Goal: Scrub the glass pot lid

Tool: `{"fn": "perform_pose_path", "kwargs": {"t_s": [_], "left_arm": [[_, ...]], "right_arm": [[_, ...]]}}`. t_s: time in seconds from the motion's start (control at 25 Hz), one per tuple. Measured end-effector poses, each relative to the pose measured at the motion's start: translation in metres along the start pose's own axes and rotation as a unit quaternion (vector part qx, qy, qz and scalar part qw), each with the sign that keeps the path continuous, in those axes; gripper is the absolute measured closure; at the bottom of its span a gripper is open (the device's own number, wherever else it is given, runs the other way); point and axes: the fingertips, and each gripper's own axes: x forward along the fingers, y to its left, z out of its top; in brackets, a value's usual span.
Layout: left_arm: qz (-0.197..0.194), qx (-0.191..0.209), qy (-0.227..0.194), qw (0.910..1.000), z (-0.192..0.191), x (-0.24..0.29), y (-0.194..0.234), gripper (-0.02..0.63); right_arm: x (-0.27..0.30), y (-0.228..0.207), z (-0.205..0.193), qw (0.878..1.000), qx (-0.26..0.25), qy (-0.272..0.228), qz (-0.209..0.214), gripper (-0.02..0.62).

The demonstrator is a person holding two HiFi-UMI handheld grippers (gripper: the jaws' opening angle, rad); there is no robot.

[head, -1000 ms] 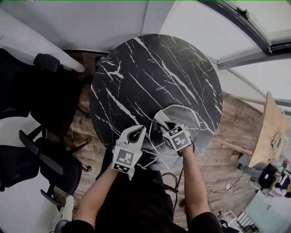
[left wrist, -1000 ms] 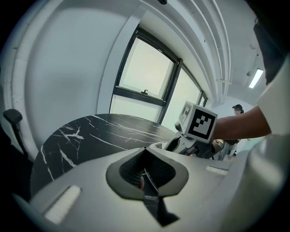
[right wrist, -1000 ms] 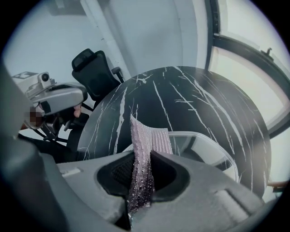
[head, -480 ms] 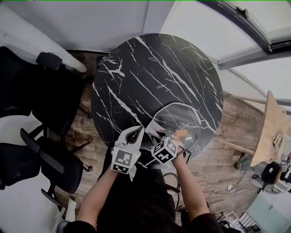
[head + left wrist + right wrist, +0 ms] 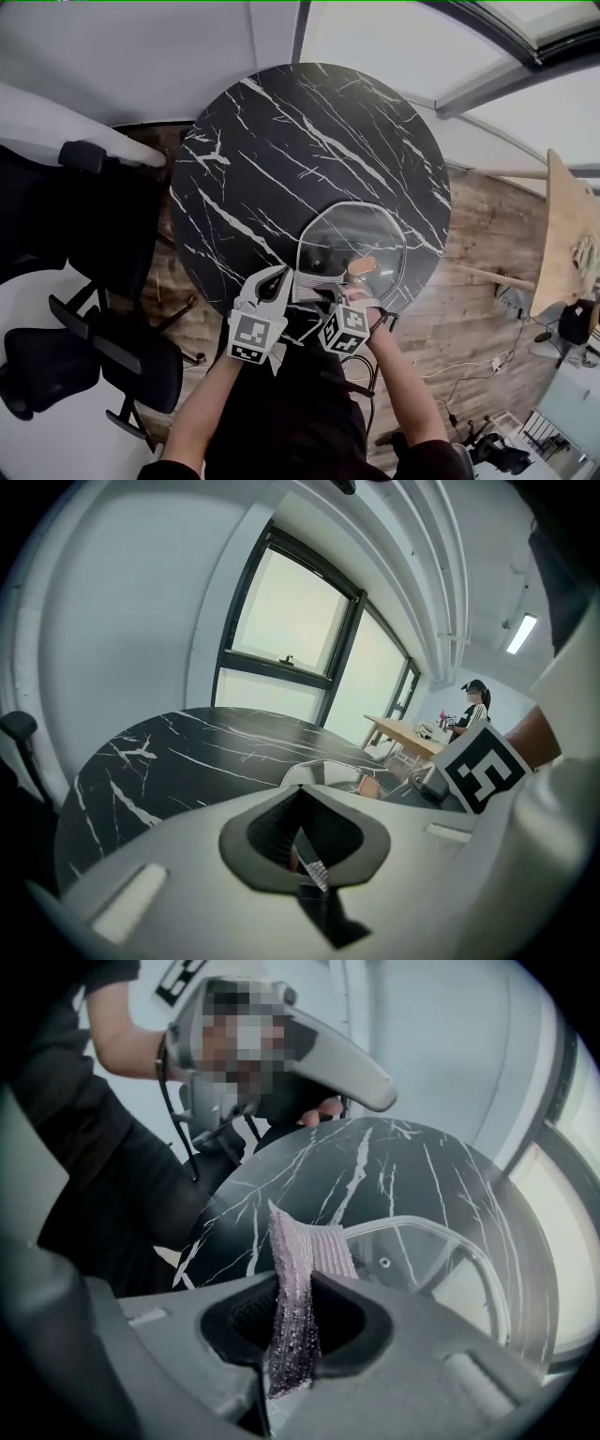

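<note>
The glass pot lid (image 5: 352,246) lies flat on the near right part of the round black marble table (image 5: 281,150), its orange knob (image 5: 362,267) showing. My right gripper (image 5: 328,296) hovers at the lid's near rim, shut on a pinkish-purple scrubbing cloth (image 5: 298,1288) that sticks up between its jaws. In the right gripper view the lid (image 5: 441,1269) lies just beyond the cloth. My left gripper (image 5: 280,277) sits beside the lid's near-left rim with its jaws shut. A thin sliver shows between its pads; I cannot tell what it is. The lid (image 5: 323,766) lies ahead of it.
Black office chairs (image 5: 75,281) stand left of the table. A wooden table (image 5: 572,234) is far right, and cables (image 5: 450,375) trail over the wood floor. A person (image 5: 473,710) stands far off by the windows.
My right gripper pulled back with the cloth from over the lid to its near rim, uncovering the orange knob. The left gripper barely moved. The head view shifted.
</note>
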Motion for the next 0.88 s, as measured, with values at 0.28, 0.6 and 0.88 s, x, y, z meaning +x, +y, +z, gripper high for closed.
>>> {"fn": "perform_pose_path", "kwargs": {"t_s": [0.28,0.6,0.88], "left_arm": [[-0.031,0.023,0.027,0.9989,-0.011,0.012,-0.02,0.604],[-0.06,0.03,0.045,0.9967,0.002,0.015,-0.041,0.604],[-0.052,0.007,0.074,0.9959,0.037,0.002,-0.039,0.604]], "right_arm": [[-0.013,0.034,-0.042,0.998,-0.009,-0.01,0.054,0.523],[-0.065,0.057,-0.15,0.977,-0.01,0.14,0.161,0.523],[-0.186,-0.077,-0.15,0.97,0.041,0.143,-0.19,0.523]]}}
